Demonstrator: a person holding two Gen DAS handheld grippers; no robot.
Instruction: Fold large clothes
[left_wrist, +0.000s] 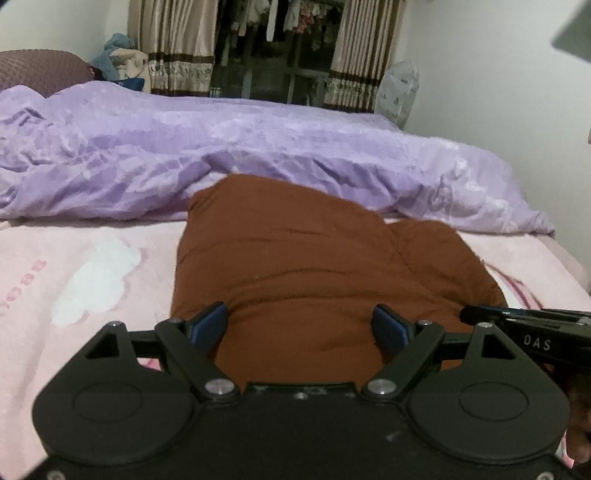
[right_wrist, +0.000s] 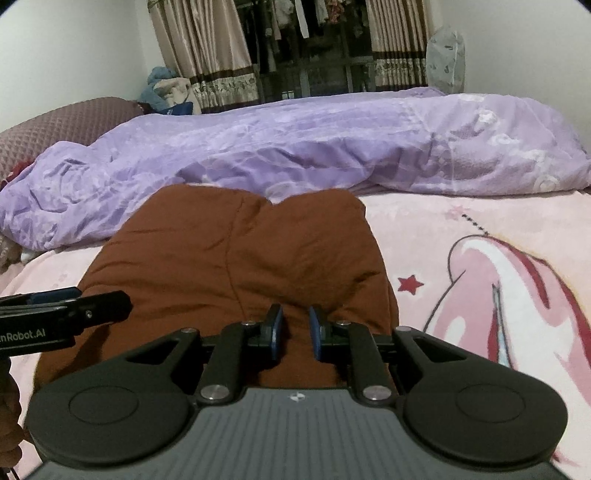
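A brown garment (left_wrist: 303, 266) lies folded in a thick bundle on the pink bed sheet (left_wrist: 92, 273); it also shows in the right wrist view (right_wrist: 236, 251). My left gripper (left_wrist: 300, 325) is wide open over the garment's near edge and holds nothing. My right gripper (right_wrist: 295, 332) hangs over the garment's near right part with its blue pads a narrow gap apart and nothing between them. Each gripper shows at the edge of the other's view, the right one (left_wrist: 524, 325) and the left one (right_wrist: 62, 310).
A crumpled purple duvet (left_wrist: 240, 155) lies across the bed behind the garment. A brown pillow (right_wrist: 66, 125) sits at the far left. Curtains (left_wrist: 173, 44) and a window are behind, with a white wall (left_wrist: 498, 74) on the right. The pink sheet carries a cartoon print (right_wrist: 498, 280).
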